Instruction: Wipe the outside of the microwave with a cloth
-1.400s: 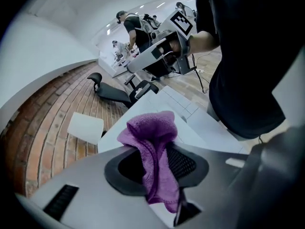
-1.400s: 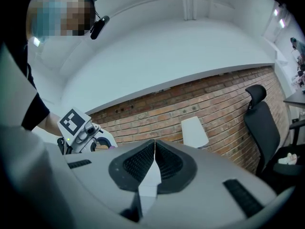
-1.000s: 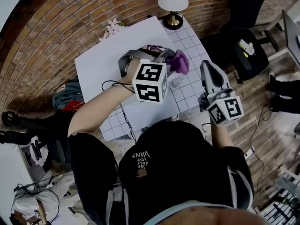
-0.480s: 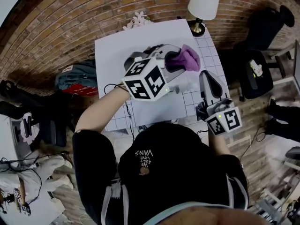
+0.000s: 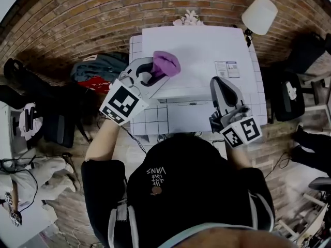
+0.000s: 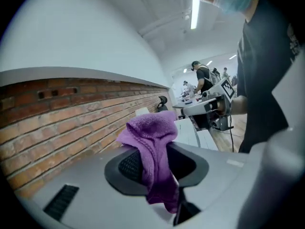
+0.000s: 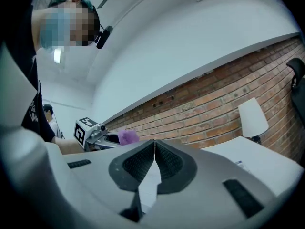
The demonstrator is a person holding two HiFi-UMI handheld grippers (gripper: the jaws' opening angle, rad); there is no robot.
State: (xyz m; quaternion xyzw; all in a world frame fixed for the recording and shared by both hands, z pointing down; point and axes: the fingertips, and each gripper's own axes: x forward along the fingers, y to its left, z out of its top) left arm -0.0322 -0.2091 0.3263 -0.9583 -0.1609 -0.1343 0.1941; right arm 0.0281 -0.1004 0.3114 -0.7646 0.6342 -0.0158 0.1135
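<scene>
The white microwave point(image 5: 201, 50) stands on a tiled table, seen from above in the head view. My left gripper point(image 5: 158, 70) is shut on a purple cloth point(image 5: 166, 63), which it holds over the left part of the microwave's top. In the left gripper view the cloth point(image 6: 152, 142) bulges above the jaws and hangs down between them. My right gripper point(image 5: 220, 84) is shut with nothing in it, near the microwave's front right. From the right gripper view, the closed jaws point(image 7: 154, 151) point at the brick wall, with the cloth point(image 7: 127, 137) small at left and the microwave top point(image 7: 252, 151) at right.
A white lamp point(image 5: 258, 14) stands at the microwave's back right corner, and pale flowers point(image 5: 187, 19) sit behind it against the brick wall. The tiled table point(image 5: 147, 120) shows at the front left. Bags point(image 5: 95, 74) lie on the floor at left, a black chair point(image 5: 284, 94) at right.
The left gripper has carried the cloth from the microwave's right edge across to the left part of its top. The head view has swung round. The right gripper stays shut at the front right.
</scene>
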